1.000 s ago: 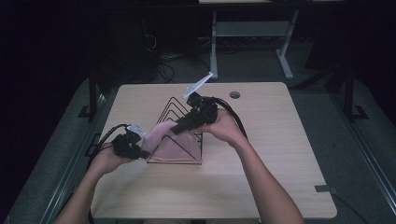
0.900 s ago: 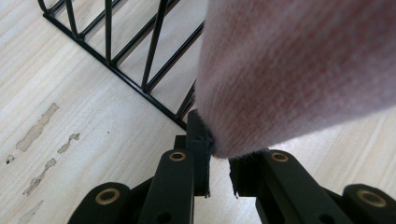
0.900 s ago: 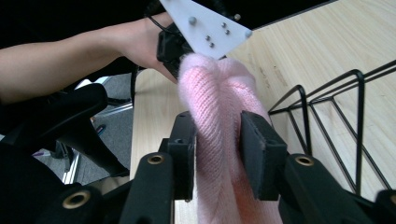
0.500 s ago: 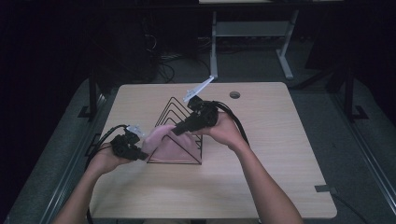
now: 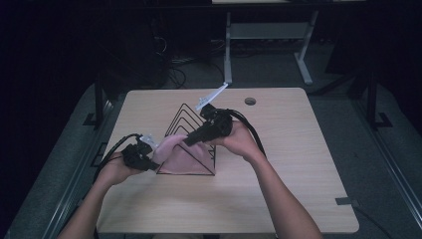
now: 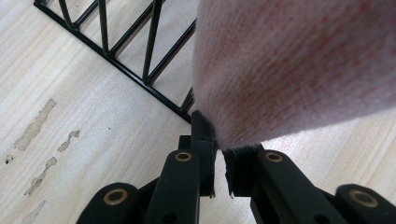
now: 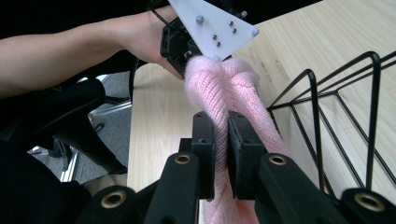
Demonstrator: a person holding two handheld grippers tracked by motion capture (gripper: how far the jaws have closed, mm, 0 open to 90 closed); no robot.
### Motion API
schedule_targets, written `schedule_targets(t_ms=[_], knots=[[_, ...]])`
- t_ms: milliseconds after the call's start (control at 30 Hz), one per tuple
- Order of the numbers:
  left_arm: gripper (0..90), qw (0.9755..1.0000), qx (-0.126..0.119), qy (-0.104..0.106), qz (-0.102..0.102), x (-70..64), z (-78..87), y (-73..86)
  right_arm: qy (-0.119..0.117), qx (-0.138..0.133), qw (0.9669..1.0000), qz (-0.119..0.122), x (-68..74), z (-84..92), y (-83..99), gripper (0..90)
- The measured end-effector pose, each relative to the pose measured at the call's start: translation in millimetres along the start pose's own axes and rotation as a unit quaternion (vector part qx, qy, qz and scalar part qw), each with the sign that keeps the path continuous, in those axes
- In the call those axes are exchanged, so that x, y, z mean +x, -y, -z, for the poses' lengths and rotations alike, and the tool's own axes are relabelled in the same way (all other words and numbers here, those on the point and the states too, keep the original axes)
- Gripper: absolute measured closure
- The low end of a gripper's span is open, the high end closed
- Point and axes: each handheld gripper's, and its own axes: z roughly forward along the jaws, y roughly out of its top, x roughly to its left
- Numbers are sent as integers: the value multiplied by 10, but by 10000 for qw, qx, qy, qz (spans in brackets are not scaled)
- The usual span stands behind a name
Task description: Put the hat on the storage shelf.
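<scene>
Pink knitted cloth (image 5: 180,152) is stretched between the two grippers over the middle of the wooden table (image 5: 298,164), lying against the black wire rack (image 5: 185,122) whose triangular loops stand near the table's centre, a little toward its far edge. In the high view the cloth covers the rack's near left side and droops toward the rack's base bar.

The left gripper (image 5: 145,158) sits near the table's left edge, held in the person's left hand (image 5: 115,170), and points at the rack's near left corner. In the left gripper view its jaws are pinched tight on a thin lower edge of the cloth (image 6: 299,70), with only a sliver of fabric between the pads; the rack's base bar (image 6: 116,65) crosses the tabletop just beyond the jaws.

The right gripper (image 5: 191,139) comes in from the right, above the rack's near side, carried by the right hand (image 5: 239,141), with its cable trailing back along the forearm. In the right gripper view its jaws have just been closing and now clamp a bunched, rope-like fold of the cloth (image 7: 224,88), which runs on to the left gripper's white plate (image 7: 212,23) farther off. The rack's wire loops (image 7: 345,112) stand just to the right of that fold.
</scene>
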Motion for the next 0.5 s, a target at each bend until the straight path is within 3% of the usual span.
schedule_targets(t_ms=[200,267,500], knots=[[828,10000,12,-27,-15,6,-19,-2,-15,-12,10000,-88,15,-15,7,809],[774,10000,-32,-38,36,7,5,8,-57,-34,10000,-56,7,-11,15,786],[712,9998,-168,-32,134,18,79,46,-73,-248,9996,-88,-9,129,92,642]])
